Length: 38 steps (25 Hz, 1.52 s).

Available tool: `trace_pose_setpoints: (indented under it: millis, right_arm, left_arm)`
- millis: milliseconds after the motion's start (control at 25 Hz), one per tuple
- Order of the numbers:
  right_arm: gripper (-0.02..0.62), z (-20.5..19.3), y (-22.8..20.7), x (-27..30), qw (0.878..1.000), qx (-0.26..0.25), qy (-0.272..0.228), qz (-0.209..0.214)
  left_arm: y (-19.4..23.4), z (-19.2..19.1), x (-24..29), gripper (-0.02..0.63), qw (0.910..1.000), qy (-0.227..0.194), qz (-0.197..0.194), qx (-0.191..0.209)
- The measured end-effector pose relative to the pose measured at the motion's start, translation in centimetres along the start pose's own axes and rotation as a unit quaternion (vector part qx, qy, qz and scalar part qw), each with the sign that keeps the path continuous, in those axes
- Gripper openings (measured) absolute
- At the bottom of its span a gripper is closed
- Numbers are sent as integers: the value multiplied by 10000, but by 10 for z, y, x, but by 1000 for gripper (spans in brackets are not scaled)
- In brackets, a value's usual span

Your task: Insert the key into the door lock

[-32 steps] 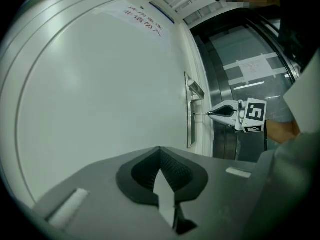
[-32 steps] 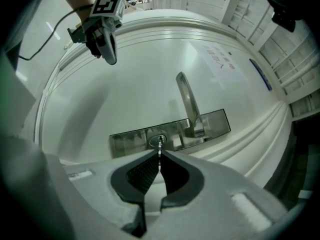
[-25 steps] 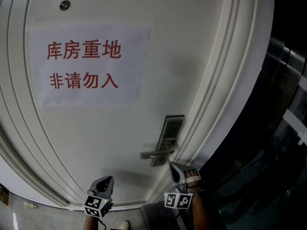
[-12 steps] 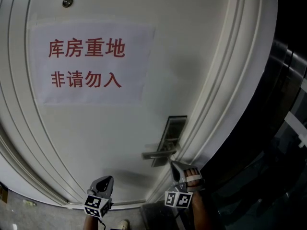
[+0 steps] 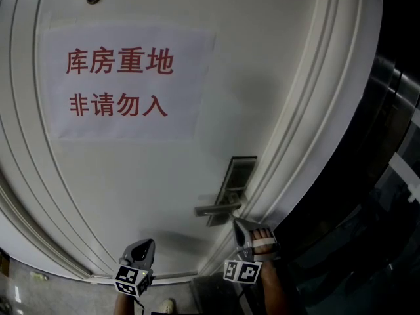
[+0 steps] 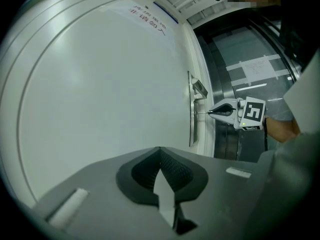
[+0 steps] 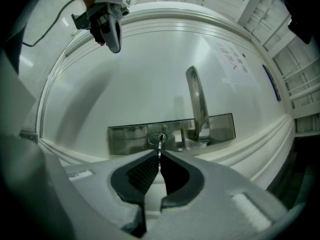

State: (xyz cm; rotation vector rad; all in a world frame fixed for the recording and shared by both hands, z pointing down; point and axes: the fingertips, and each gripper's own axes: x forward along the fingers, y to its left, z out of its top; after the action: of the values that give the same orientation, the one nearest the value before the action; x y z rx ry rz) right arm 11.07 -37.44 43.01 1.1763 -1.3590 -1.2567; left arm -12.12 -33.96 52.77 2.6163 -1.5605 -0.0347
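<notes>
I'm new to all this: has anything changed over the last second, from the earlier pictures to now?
Hardly anything. The right tool may have rolled a touch: its marker cube looks slightly more tilted. It stays shut on the key, whose tip is at the keyhole. The left tool stays shut and empty, and the door handle has not moved.

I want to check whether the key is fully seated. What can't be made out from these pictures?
Right gripper view: the key reaches the keyhole, but the right hand-held gripper covers its rear end; depth unclear.
Left gripper view: the key is a distant hairline, too small to judge.
Head view: the keyhole by the door handle is too small and dim.
Head view: area right of the door is too dark.
</notes>
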Motion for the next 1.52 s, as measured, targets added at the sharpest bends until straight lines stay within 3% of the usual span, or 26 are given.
trace_pose_setpoints:
  millis: [440,1520]
  right_arm:
    - [11,0,-2,1,9993,230,269,148]
    - [11,8,-3,8,9982,-92,579,101]
  left_arm:
    - [4,-2,-4,2,10000,-16,44,-52]
    - [13,-2,-4,2,9998,-93,23,-164]
